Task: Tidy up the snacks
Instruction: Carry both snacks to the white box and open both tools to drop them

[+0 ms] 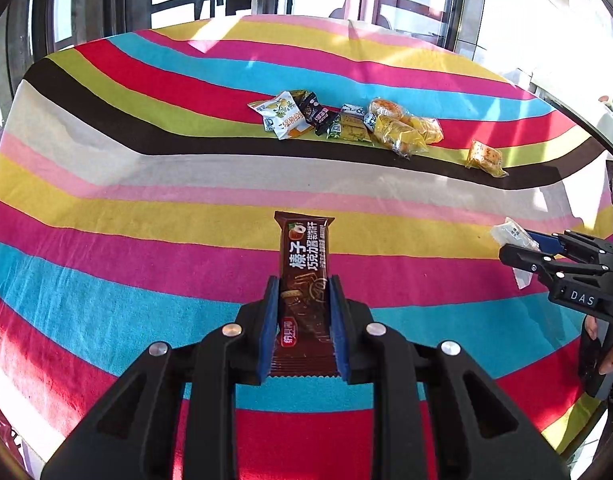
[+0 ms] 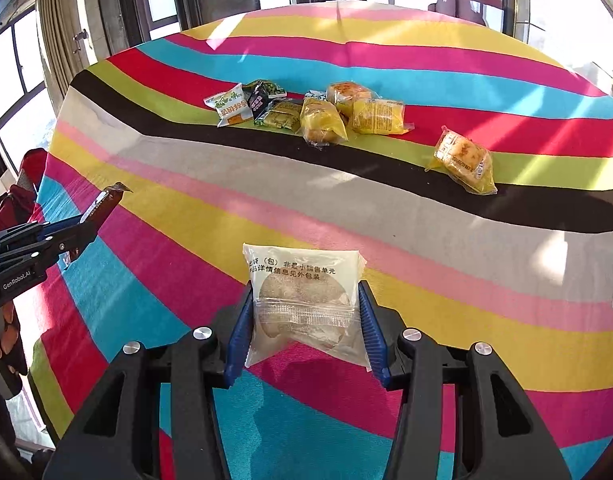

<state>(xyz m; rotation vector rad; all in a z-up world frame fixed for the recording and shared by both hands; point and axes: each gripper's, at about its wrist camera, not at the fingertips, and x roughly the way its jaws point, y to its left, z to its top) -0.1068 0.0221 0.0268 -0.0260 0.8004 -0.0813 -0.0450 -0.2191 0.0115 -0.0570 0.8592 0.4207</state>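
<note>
1. The left gripper (image 1: pixel 302 292) is clenched on a brown hazelnut chocolate wafer bar (image 1: pixel 304 252), its blue pads (image 1: pixel 270 320) pressing the wrapper's lower half while the top sticks out forward above the bench.
2. The right gripper (image 2: pixel 304 300) grasps a clear-and-white packet holding a round pastry (image 2: pixel 304 300), squeezed between its blue pads (image 2: pixel 238 332) by the side edges.
3. Both grippers are held above the striped cloth (image 1: pixel 146 240) covering the bench.
4. Farther out, a snack pile (image 2: pixel 306 112) lies along the green and black stripes.
5. A lone yellow cake packet (image 2: pixel 462 160) lies right of the pile, well apart from it.
</note>
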